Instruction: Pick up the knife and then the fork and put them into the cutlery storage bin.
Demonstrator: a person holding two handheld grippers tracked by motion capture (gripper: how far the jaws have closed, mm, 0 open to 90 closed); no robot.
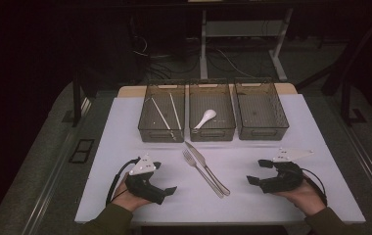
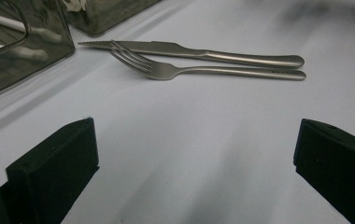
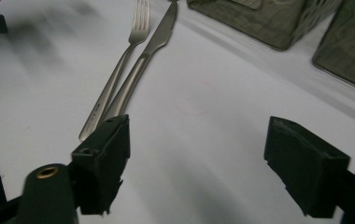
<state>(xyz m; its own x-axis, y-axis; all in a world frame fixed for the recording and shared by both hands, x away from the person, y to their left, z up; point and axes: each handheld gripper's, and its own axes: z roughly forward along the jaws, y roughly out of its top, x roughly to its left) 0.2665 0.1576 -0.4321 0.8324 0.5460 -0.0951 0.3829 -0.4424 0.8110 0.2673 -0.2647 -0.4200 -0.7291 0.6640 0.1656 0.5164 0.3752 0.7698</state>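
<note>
A steel fork (image 1: 203, 176) and a steel knife (image 1: 206, 166) lie side by side on the white mat (image 1: 120, 137), slanting from near the middle bin toward the front. My left gripper (image 1: 166, 177) rests at the front left, pointing right at the cutlery, its jaws wide open on nothing. In the left gripper view, the left gripper (image 2: 194, 135) frames bare mat with the fork (image 2: 203, 71) and knife (image 2: 203, 52) beyond. My right gripper (image 1: 256, 171) sits at the front right, open and holding nothing. Its own view has the right gripper (image 3: 196, 128) beside the fork (image 3: 115, 79) and knife (image 3: 143, 60) handles.
Three grey bins stand in a row at the back of the mat. The left bin (image 1: 162, 133) holds white chopsticks (image 1: 162, 113). A white spoon (image 1: 204, 117) lies in the middle bin (image 1: 212, 133). The right bin (image 1: 262, 132) stands beside it. Dark floor surrounds the table.
</note>
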